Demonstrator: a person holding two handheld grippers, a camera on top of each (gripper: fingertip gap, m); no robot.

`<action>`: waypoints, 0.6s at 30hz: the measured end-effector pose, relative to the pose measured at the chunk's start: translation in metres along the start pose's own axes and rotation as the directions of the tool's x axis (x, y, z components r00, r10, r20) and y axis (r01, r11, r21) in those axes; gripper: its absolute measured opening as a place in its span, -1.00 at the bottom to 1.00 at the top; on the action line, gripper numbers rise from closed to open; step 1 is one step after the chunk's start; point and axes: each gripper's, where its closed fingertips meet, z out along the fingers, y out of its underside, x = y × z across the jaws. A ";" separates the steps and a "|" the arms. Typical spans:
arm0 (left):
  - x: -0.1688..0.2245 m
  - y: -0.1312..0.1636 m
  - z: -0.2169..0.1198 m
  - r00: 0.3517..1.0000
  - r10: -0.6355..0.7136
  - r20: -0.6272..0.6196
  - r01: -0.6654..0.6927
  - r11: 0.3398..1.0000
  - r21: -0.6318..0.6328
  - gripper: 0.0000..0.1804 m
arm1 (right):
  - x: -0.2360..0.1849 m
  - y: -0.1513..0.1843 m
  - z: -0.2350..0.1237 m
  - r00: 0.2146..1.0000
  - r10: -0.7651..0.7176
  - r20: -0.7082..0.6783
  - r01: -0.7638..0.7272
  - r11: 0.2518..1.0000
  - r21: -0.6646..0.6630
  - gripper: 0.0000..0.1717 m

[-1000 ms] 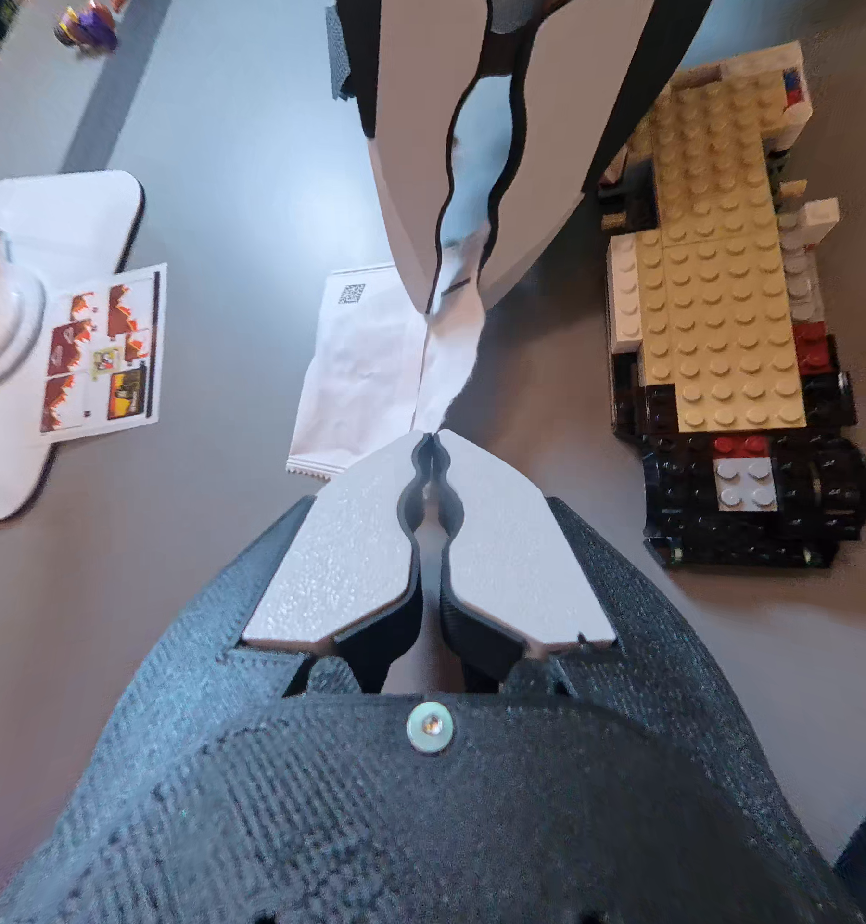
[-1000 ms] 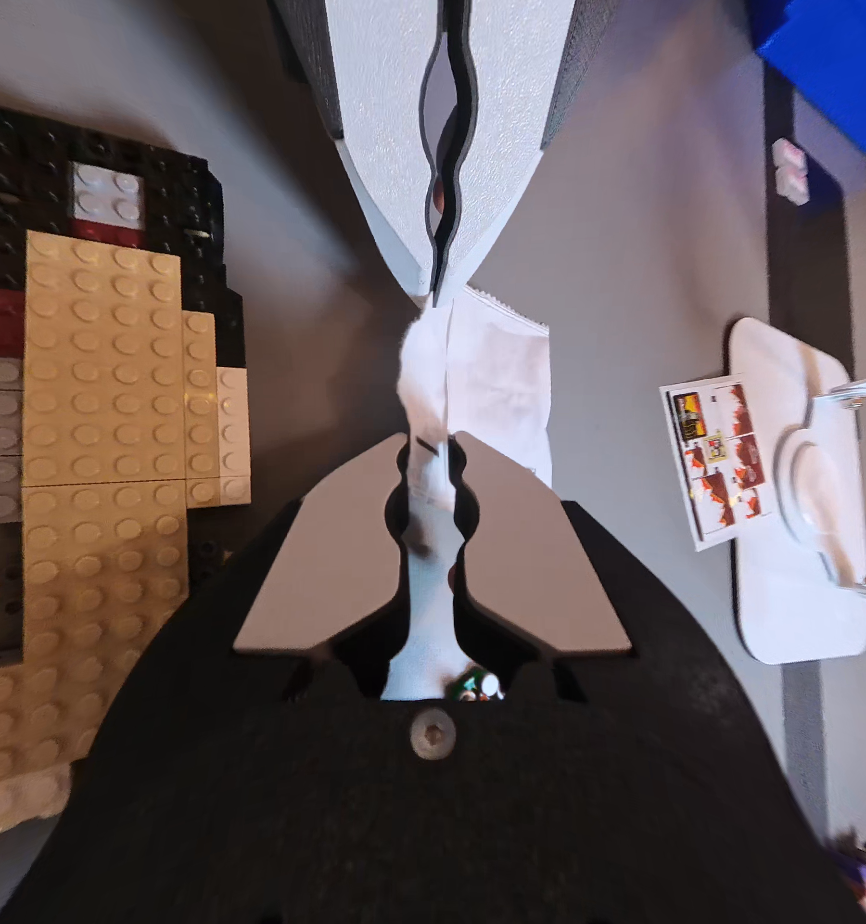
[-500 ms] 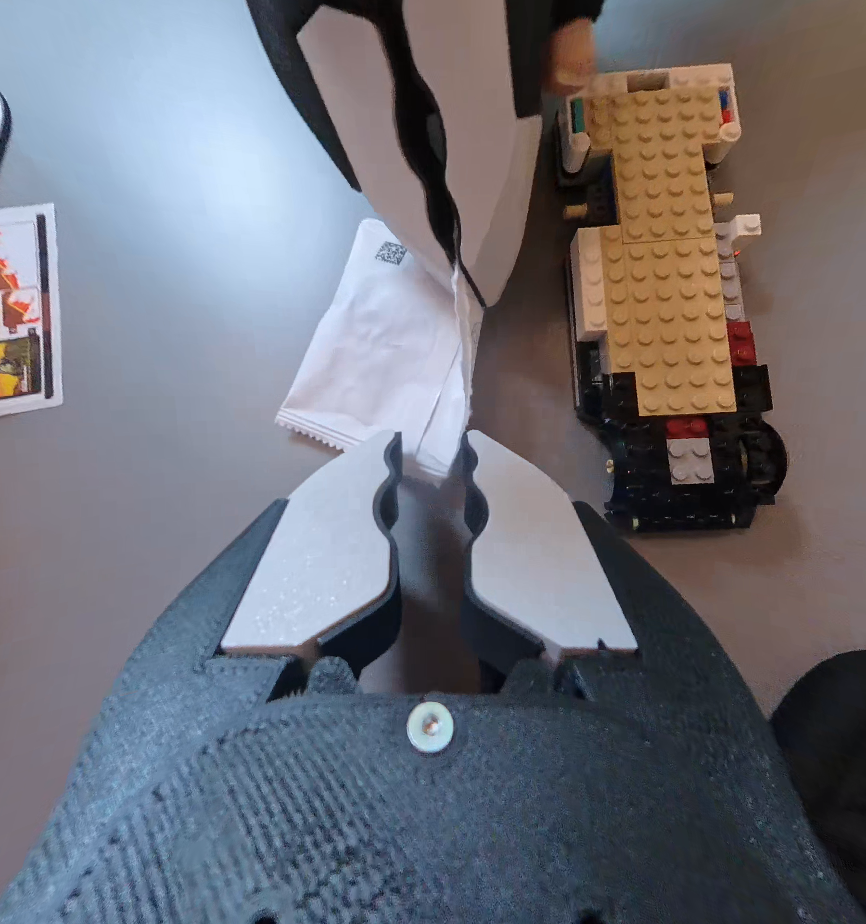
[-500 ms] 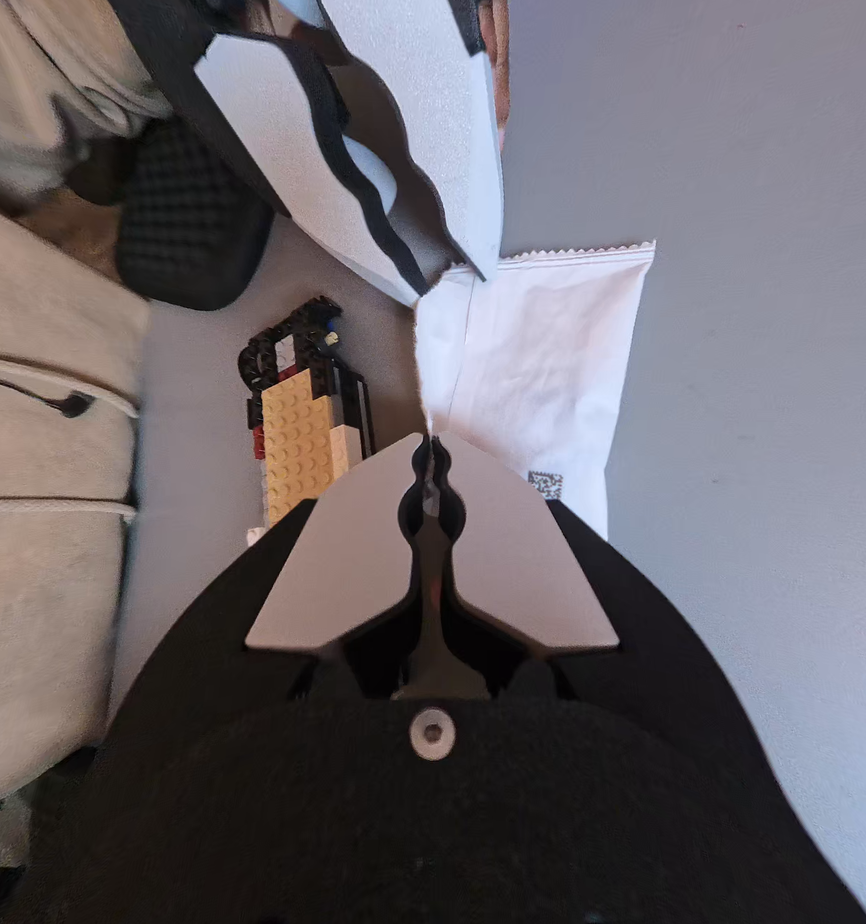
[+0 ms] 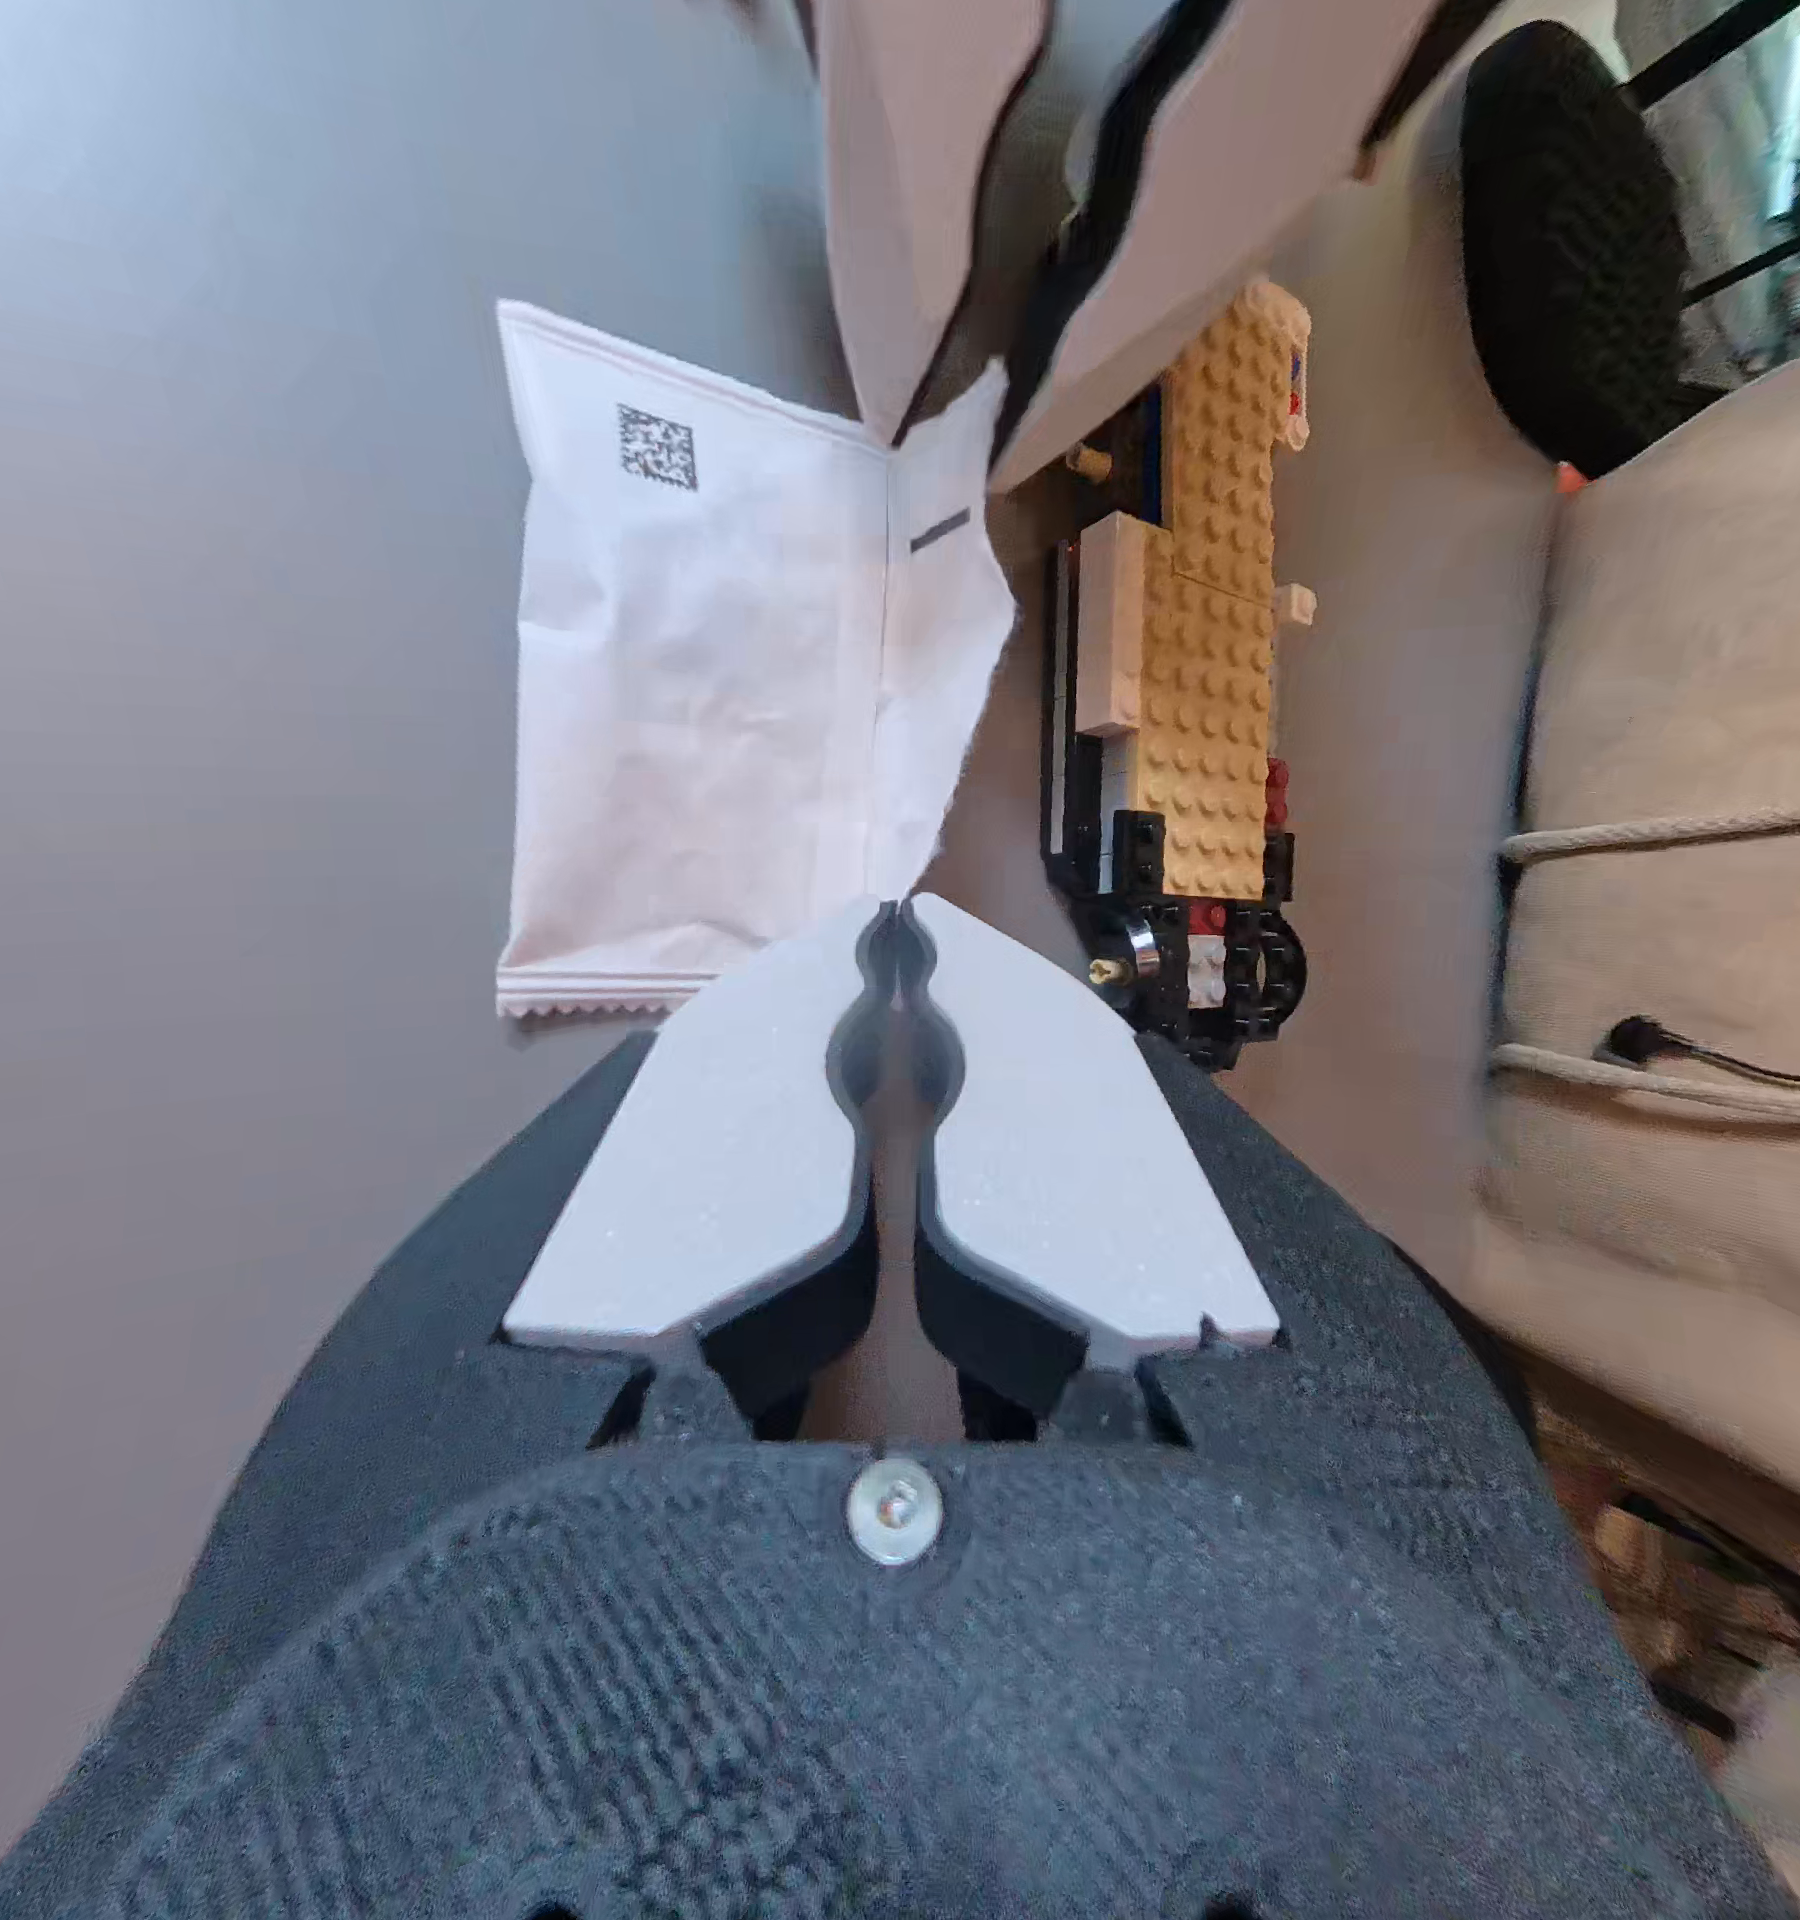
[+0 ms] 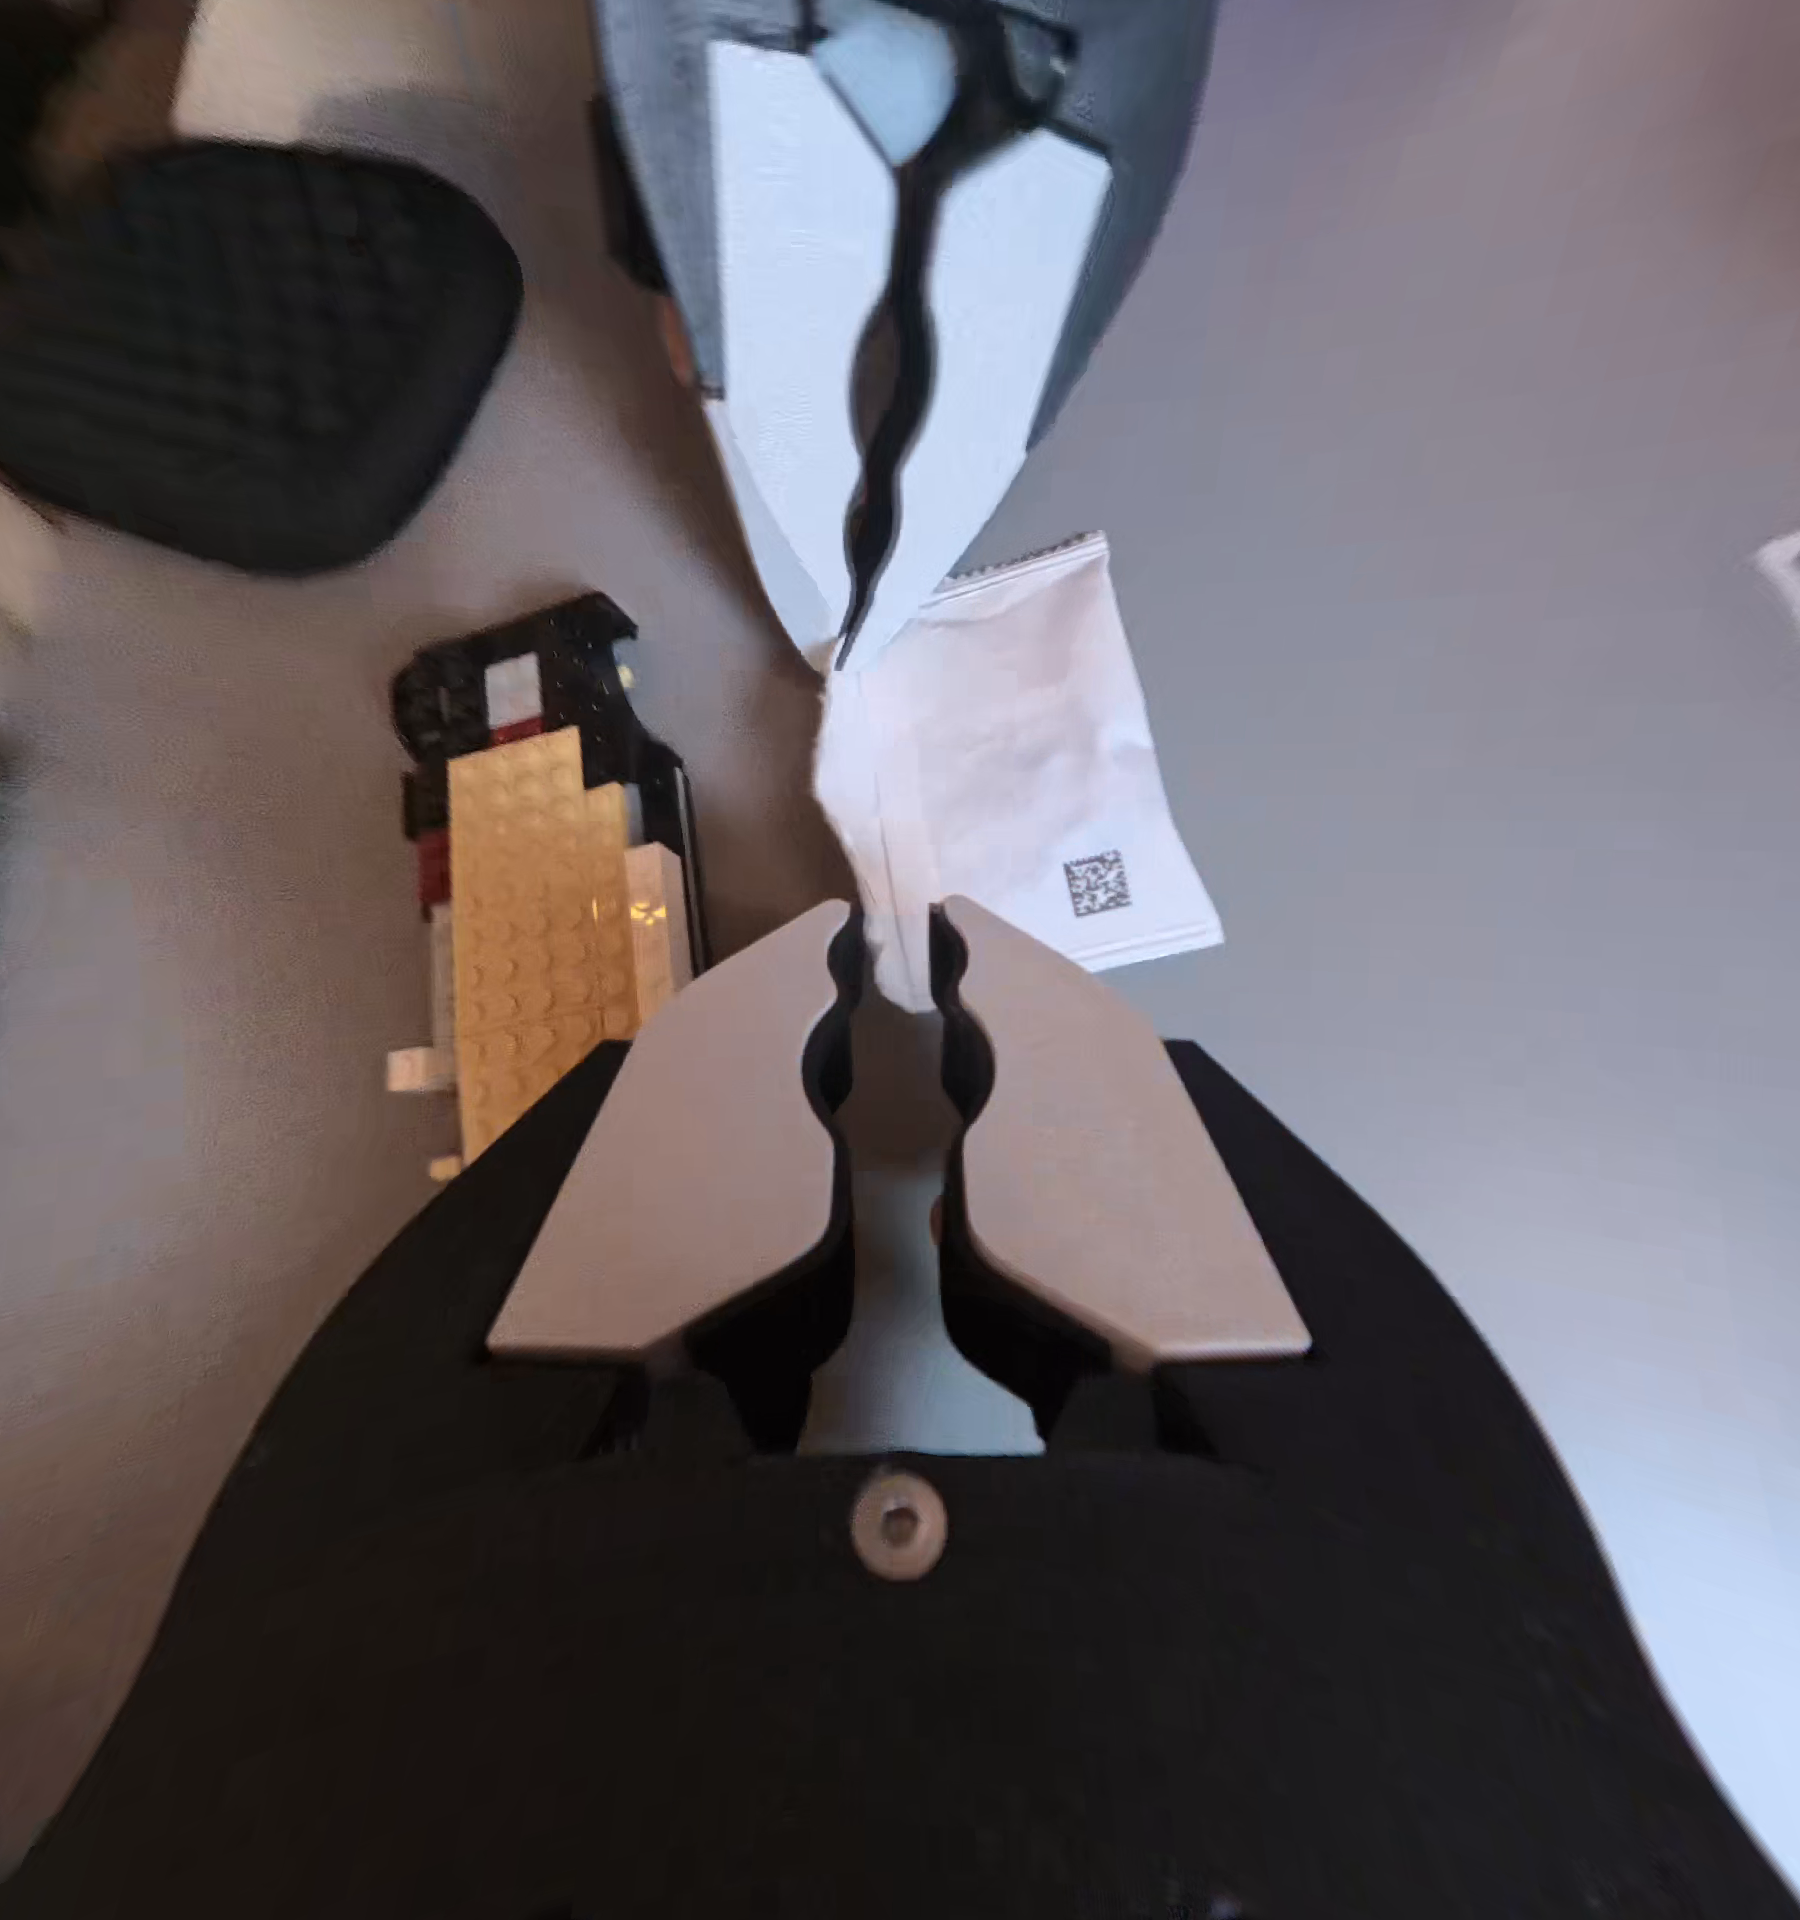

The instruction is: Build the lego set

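Observation:
A white paper bag (image 5: 698, 675) with a printed code square hangs over the grey table (image 5: 200, 727). My left gripper (image 5: 896, 909) is shut on the bag's near corner, where the ragged edge tapers into the fingertips. The right wrist view shows it too, at the top (image 6: 846, 649), shut on the bag (image 6: 1010, 769). My right gripper (image 6: 894, 914) is open, and the bag's other corner stands between its parted fingers. It shows at the top of the left wrist view (image 5: 937, 457), fingers apart around the bag's edge.
A brick model (image 5: 1213, 644) with a tan studded top and black base lies on the table beside the bag, also in the right wrist view (image 6: 532, 894). A black mesh object (image 6: 241, 353) and beige cloth with cords (image 5: 1685, 831) lie beyond it. The gap from one gripper's tips to the other's is roughly 7 centimetres.
My left gripper opened half a second ago and has shut again on the bag's corner. My right gripper, shut on the bag half a second ago, has opened. Both views have swung round.

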 end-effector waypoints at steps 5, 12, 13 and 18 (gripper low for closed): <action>0.002 -0.001 0.003 0.991 -0.075 -0.113 0.069 0.996 -0.058 -1.00 | -0.005 0.001 0.010 0.945 -0.298 -0.137 0.282 0.951 -0.125 -0.79; 0.001 0.001 0.000 0.985 -0.114 -0.131 0.105 0.991 -0.079 -1.00 | -0.016 0.009 0.023 0.990 0.029 0.141 0.002 0.976 -0.216 -1.00; 0.001 0.001 -0.002 0.990 -0.096 -0.107 0.089 0.994 -0.070 -1.00 | -0.018 0.006 0.022 0.971 0.127 0.201 -0.083 0.973 -0.214 -1.00; -0.004 0.004 -0.006 0.987 0.086 0.136 -0.083 0.996 -0.026 -0.93 | -0.025 0.000 0.021 0.818 0.432 0.380 -0.345 0.897 -0.277 -1.00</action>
